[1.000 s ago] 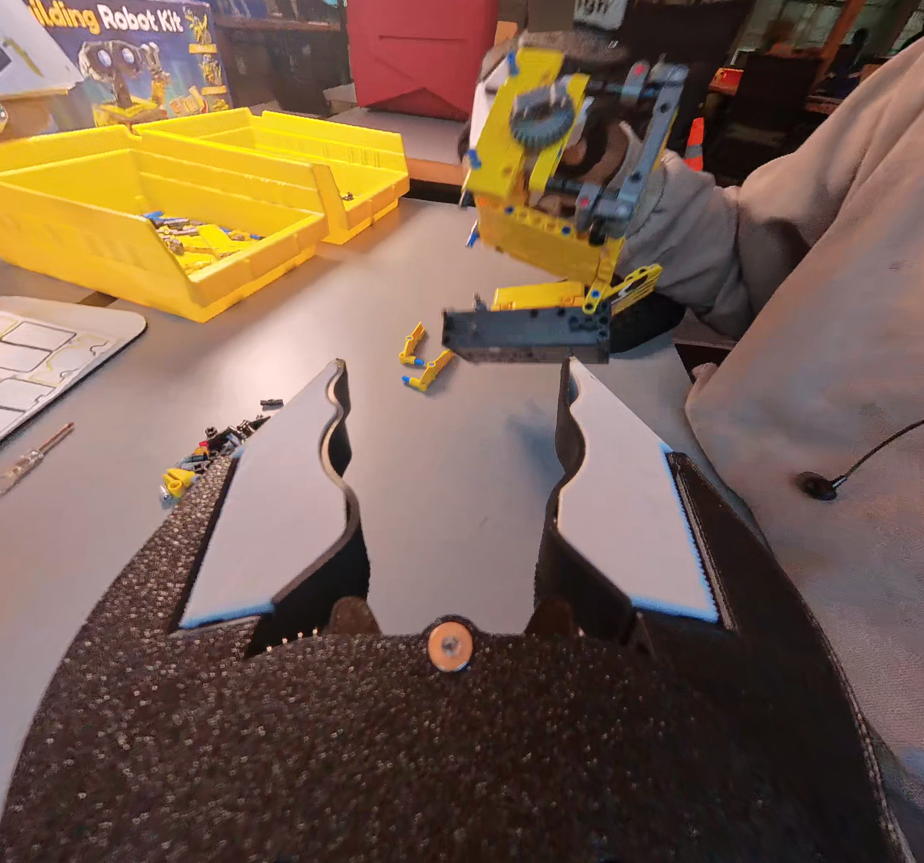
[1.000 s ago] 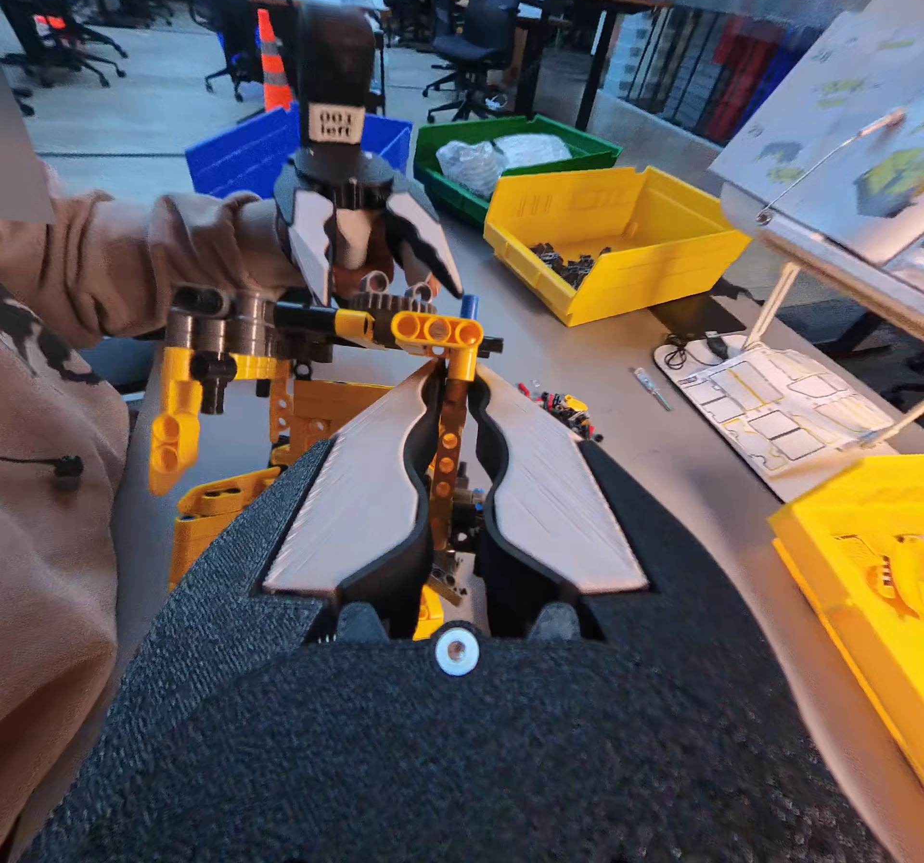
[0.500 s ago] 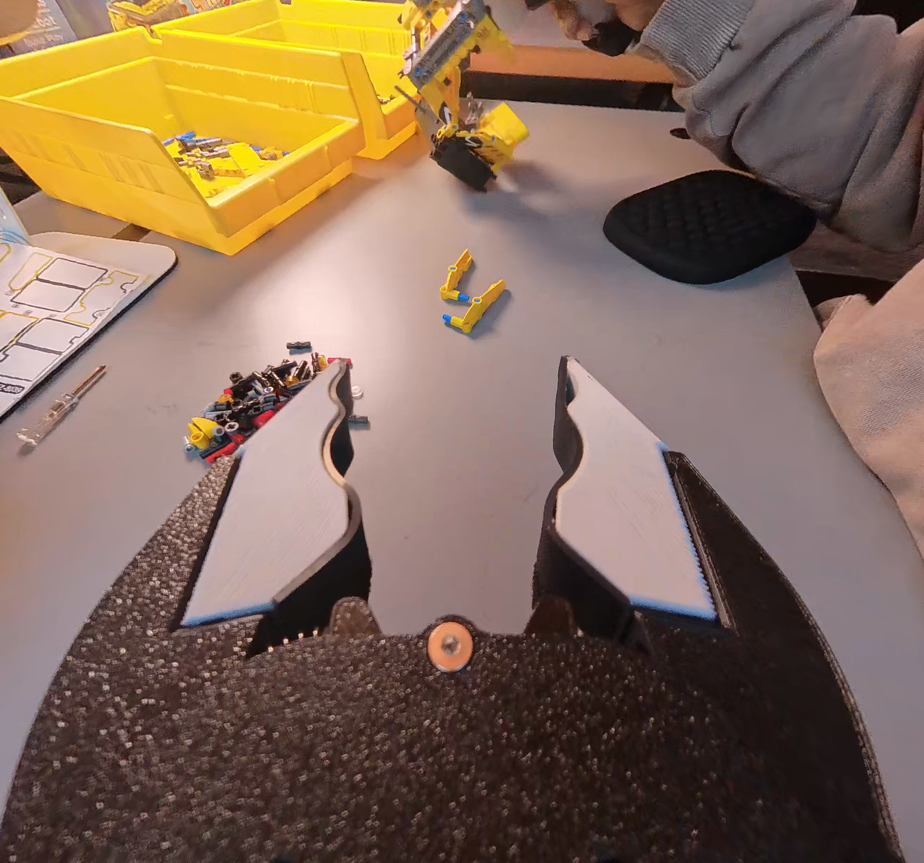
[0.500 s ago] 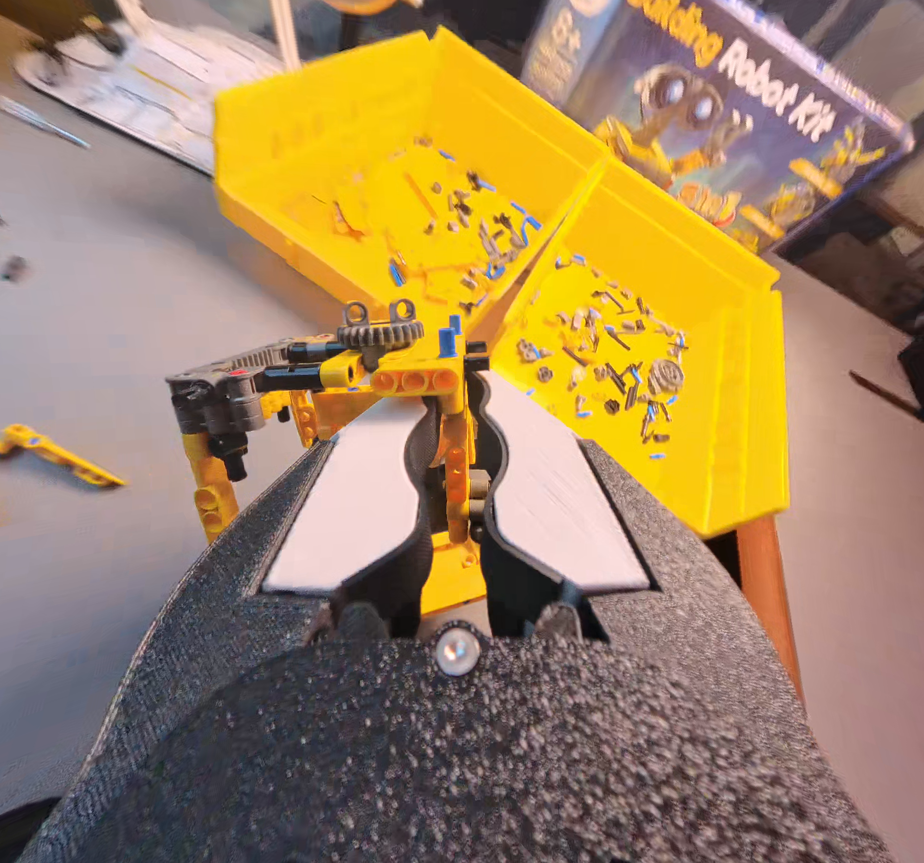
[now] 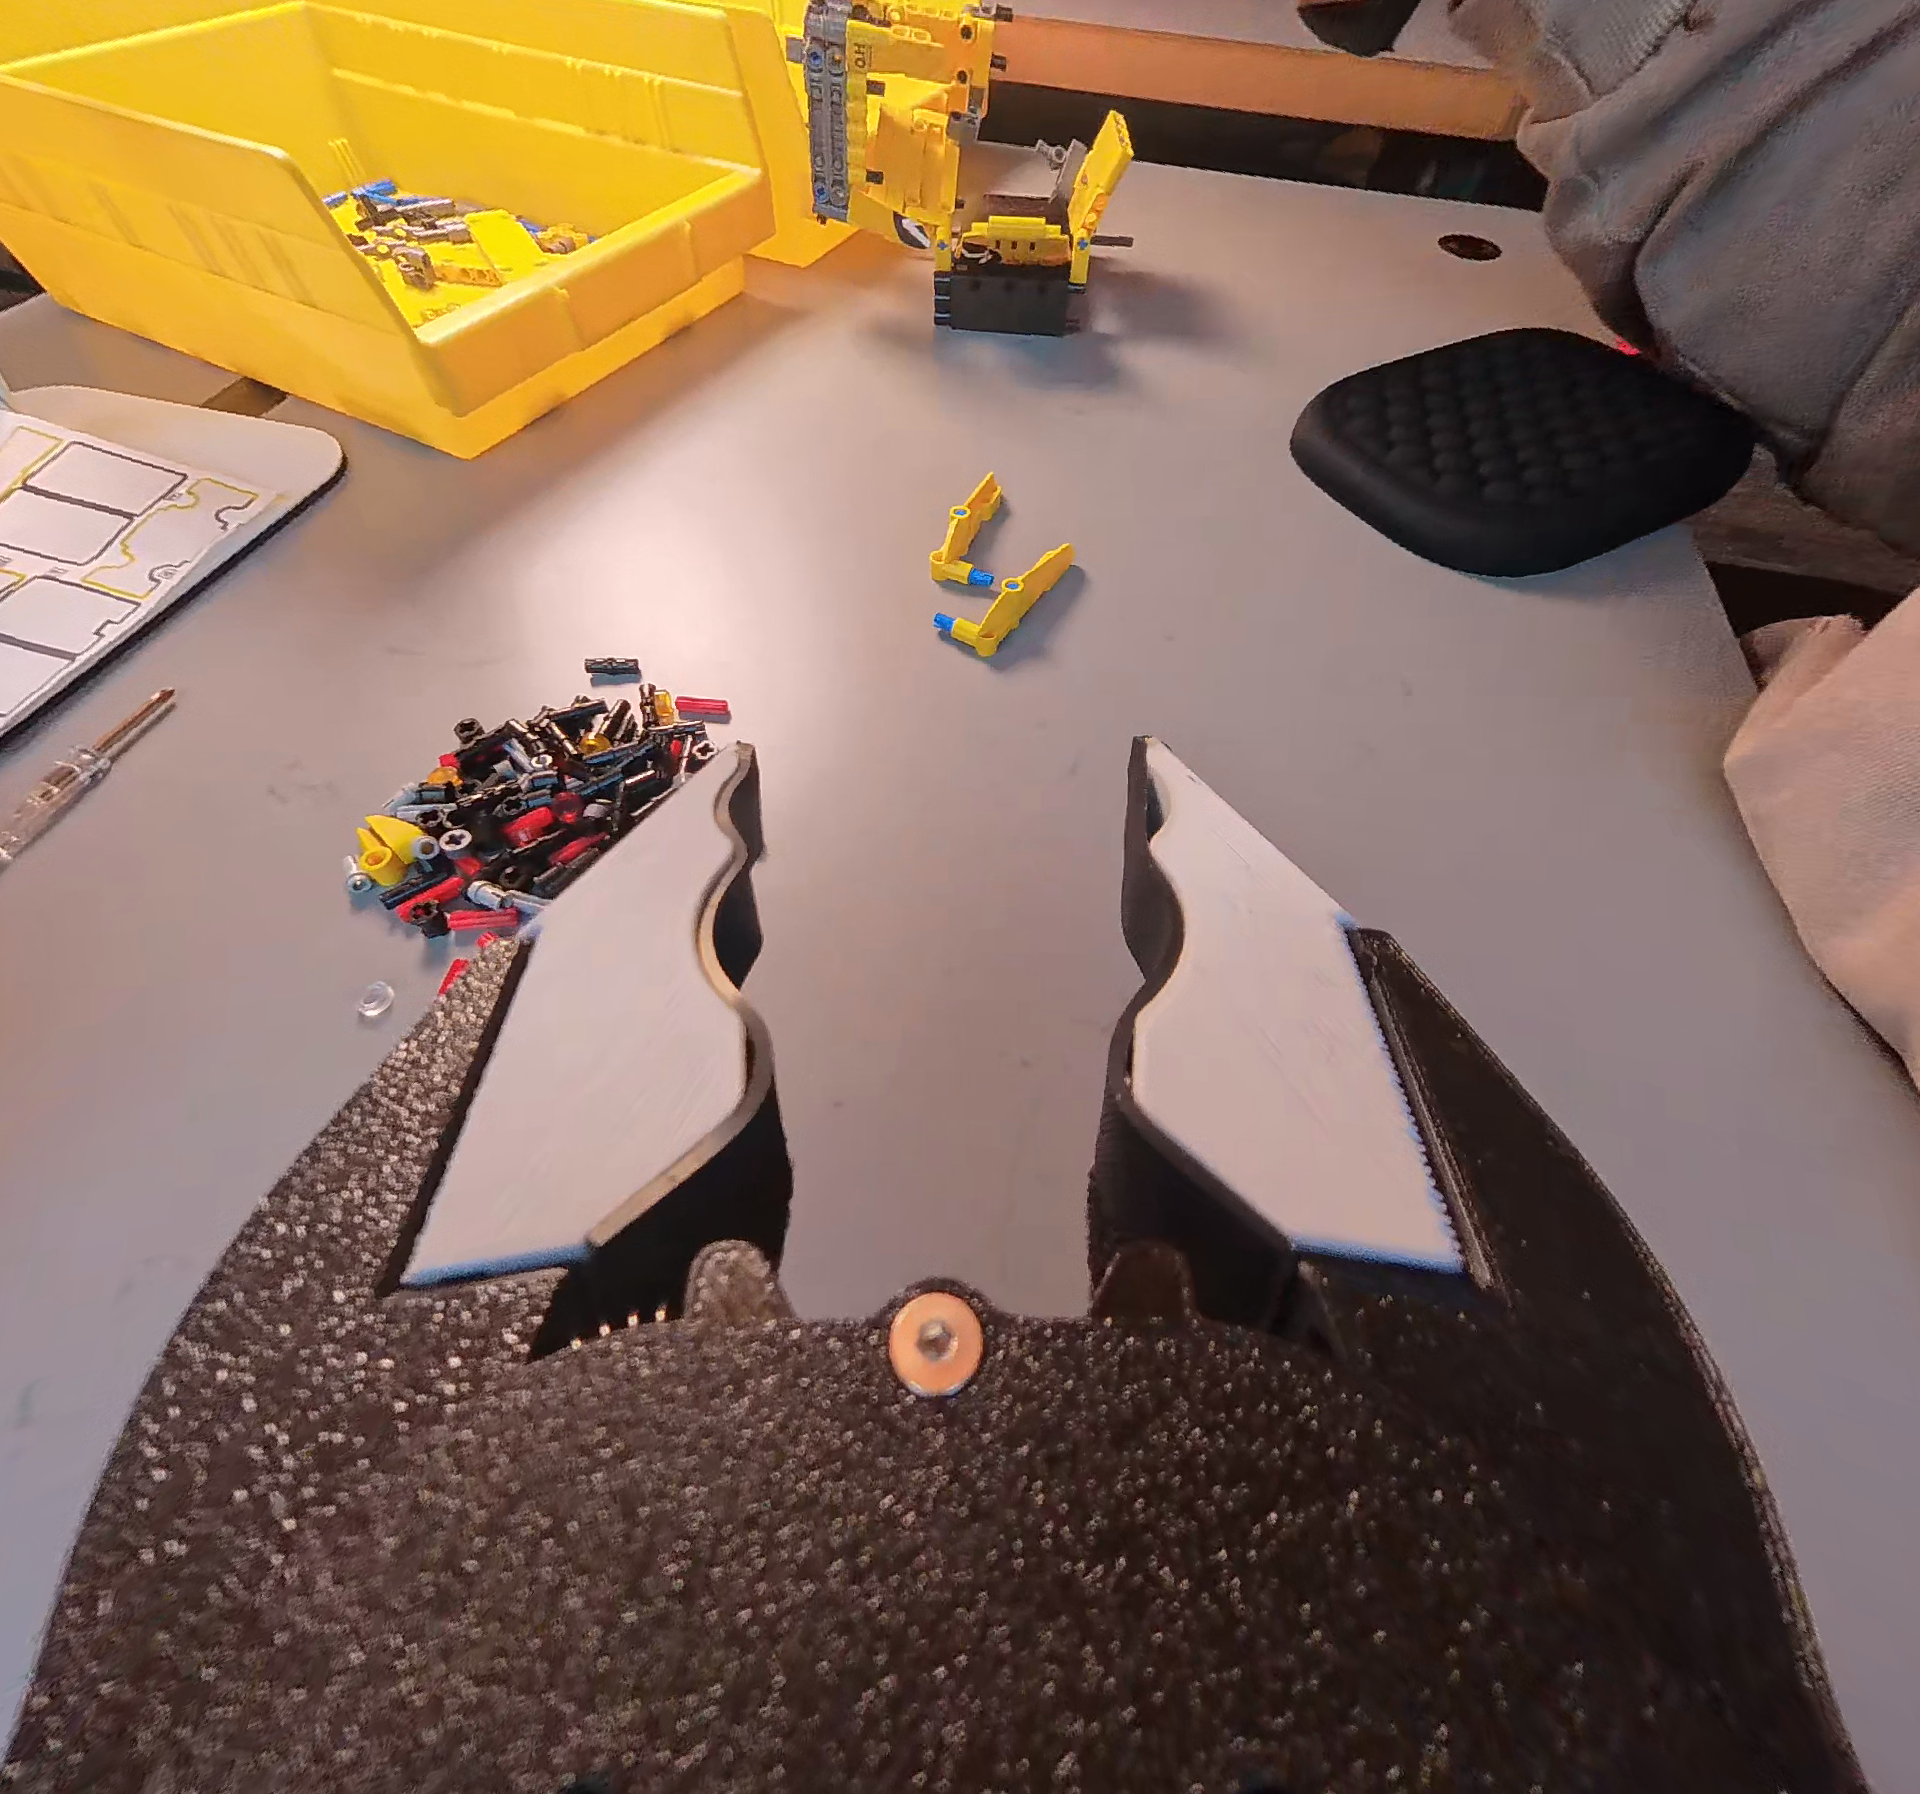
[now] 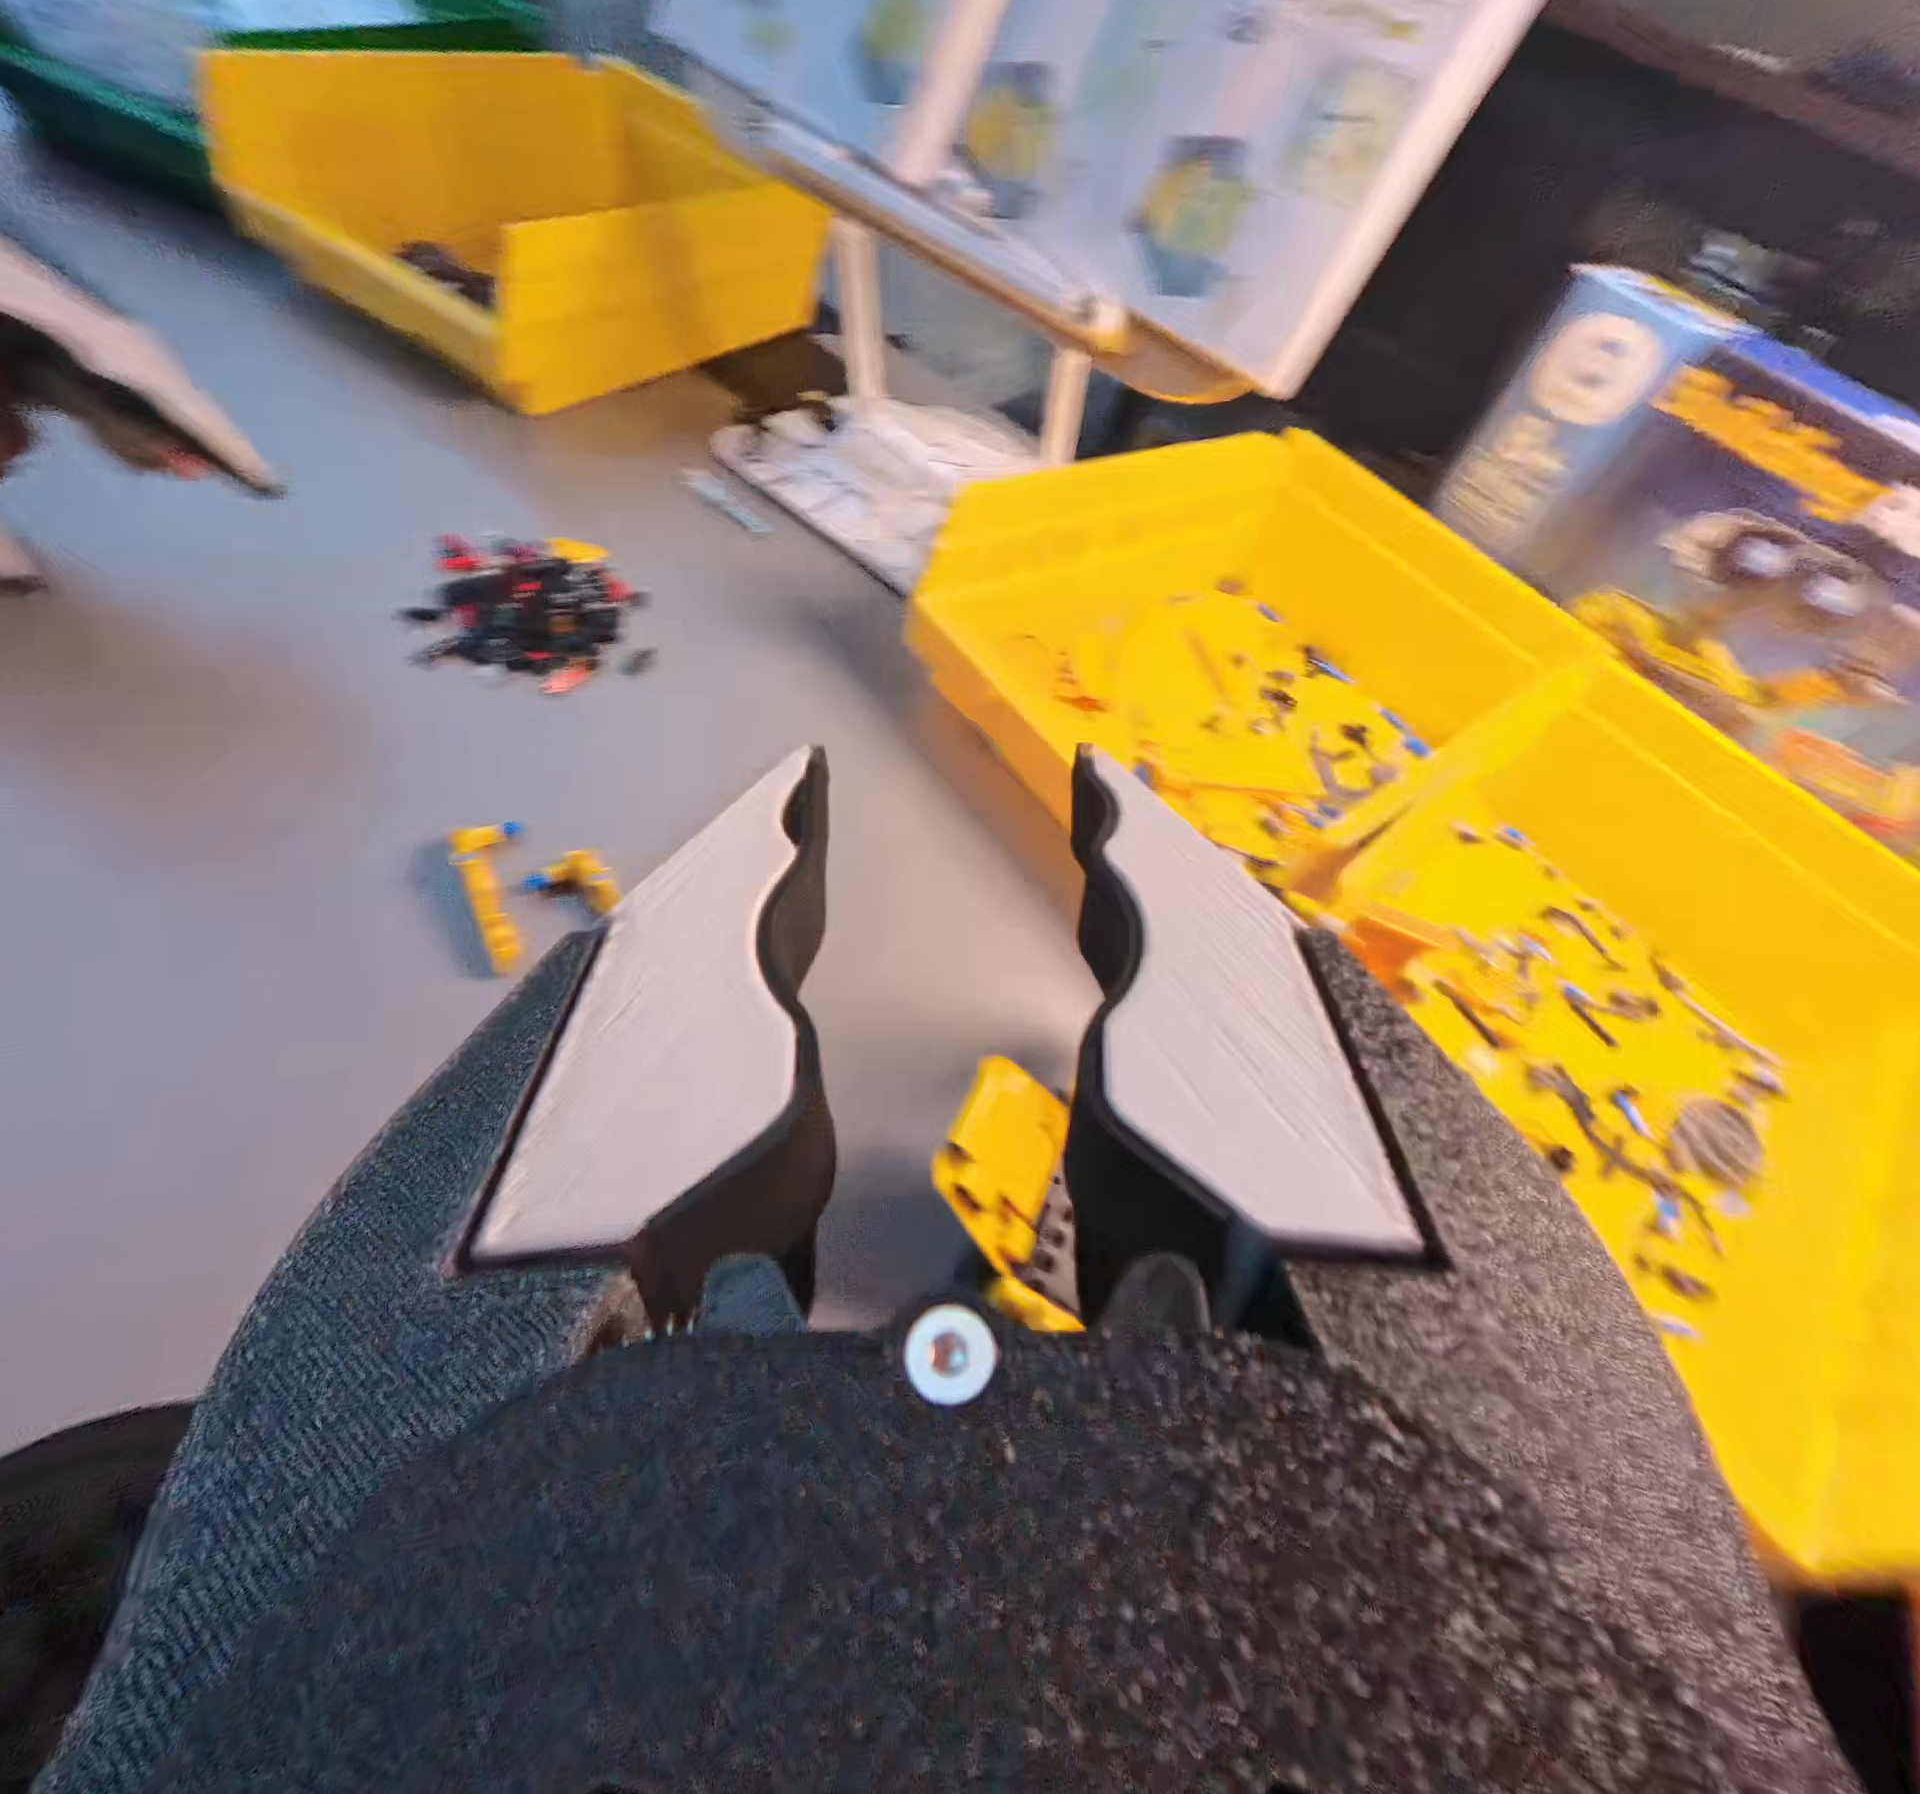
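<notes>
Now the yellow brick model [image 5: 940,155] stands by itself on the grey surface [image 5: 1299,809], upright on its dark base just beside the yellow bins [image 5: 436,186]; half a second ago the right gripper [image 6: 948,773] was clamped on it and carrying it through the air. That gripper's jaws are now spread with nothing between them, and its view is blurred by motion, with a yellow part of the model showing low between the fingers [image 6: 1226,1038], so it sits close above the model, let go of it. The left gripper [image 5: 940,752] hangs over the bare surface, jaws spread wide and empty, as before. Ahead of it lie two small yellow angled pieces [image 5: 992,570], apart from the model. A heap of small black and red pins [image 5: 530,809] lies just beside its left finger. A black textured pad [image 5: 1517,445] rests at the right edge.
</notes>
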Motion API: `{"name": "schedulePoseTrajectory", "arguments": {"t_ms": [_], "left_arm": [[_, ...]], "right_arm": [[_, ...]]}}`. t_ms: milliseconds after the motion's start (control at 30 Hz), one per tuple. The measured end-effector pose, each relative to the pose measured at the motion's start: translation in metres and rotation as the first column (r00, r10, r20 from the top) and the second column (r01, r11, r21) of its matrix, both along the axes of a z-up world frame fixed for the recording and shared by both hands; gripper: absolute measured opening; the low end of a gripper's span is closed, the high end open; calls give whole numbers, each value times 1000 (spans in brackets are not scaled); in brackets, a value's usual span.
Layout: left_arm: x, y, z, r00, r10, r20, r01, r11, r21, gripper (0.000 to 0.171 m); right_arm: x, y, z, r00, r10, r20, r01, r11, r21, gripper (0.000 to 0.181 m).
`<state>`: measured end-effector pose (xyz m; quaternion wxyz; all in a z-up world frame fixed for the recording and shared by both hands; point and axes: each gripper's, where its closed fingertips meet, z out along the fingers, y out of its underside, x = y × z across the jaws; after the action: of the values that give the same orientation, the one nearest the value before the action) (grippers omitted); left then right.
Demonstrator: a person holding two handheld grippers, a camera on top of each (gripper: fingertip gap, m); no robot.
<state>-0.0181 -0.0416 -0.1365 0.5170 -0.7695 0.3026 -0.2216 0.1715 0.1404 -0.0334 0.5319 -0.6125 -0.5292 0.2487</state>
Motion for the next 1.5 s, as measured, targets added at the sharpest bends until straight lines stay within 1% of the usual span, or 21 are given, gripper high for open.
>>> {"name": "schedulePoseTrajectory", "arguments": {"t_ms": [33,67,100,133,167,233,300,333,367,433,467,500,533,633,767,967,1100,1200,1300,1400,1500], "left_arm": [[-1,1,-1,1000,7,-1,-7,1000,-5,68],[-2,3,-3,1000,22,-5,-22,1000,-11,64],[-5,5,-2,999,44,-3,-44,999,-5,59],[-5,5,1,998,54,12,-54,999,5,54],[-6,5,5,997,65,30,-66,998,11,51],[-9,6,10,995,94,30,-95,995,29,49],[-12,7,10,994,113,13,-113,993,37,48],[-13,7,10,993,118,6,-119,992,41,48],[-13,8,9,993,117,1,-117,992,43,47],[-13,9,5,993,116,-7,-116,993,37,45],[-12,10,1,993,113,-15,-113,993,29,45],[-11,10,-2,994,110,-23,-109,994,20,45],[-10,10,-5,994,106,-27,-106,994,15,45],[-5,10,-10,995,89,-38,-89,996,-3,44],[-1,9,-10,996,76,-35,-76,997,-9,44],[1,9,-3,994,80,71,-76,996,-47,43],[-1,11,-3,984,105,144,-91,991,-100,43],[-5,16,1,954,152,258,-114,981,-158,44],[-6,18,12,895,167,413,-90,976,-200,44],[-3,16,29,829,152,539,-56,980,-190,35],[1,15,38,808,127,575,-42,987,-158,21]], "right_arm": [[-20,-29,-10,990,136,43,-135,991,-21,44],[-39,-57,-24,961,264,84,-260,964,-57,45],[-56,-80,-39,924,366,105,-357,929,-100,45],[-70,-98,-56,889,442,123,-423,893,-151,45],[-82,-107,-73,863,484,147,-453,869,-201,45],[-97,-111,-108,823,515,237,-454,849,-269,45],[-99,-110,-138,778,518,355,-429,852,-301,43],[-98,-111,-148,753,523,399,-427,850,-308,42],[-98,-111,-154,750,512,419,-417,858,-301,38],[-96,-111,-165,740,492,458,-391,869,-303,26],[-97,-111,-168,740,482,469,-388,876,-287,16],[-99,-112,-169,743,473,474,-390,881,-267,8],[-100,-115,-169,741,476,474,-400,880,-257,7],[-104,-123,-169,727,486,485,-428,873,-234,7],[-117,-129,-161,733,491,470,-460,868,-190,7],[-141,-140,-140,734,495,466,-520,850,-84,7],[-157,-149,-127,739,502,450,-549,835,-30,7],[-172,-151,-113,772,498,395,-552,833,30,7],[-185,-152,-94,828,493,266,-533,840,100,7],[-189,-157,-78,857,495,146,-514,841,170,7],[-189,-162,-70,867,492,80,-496,836,235,6]]}}
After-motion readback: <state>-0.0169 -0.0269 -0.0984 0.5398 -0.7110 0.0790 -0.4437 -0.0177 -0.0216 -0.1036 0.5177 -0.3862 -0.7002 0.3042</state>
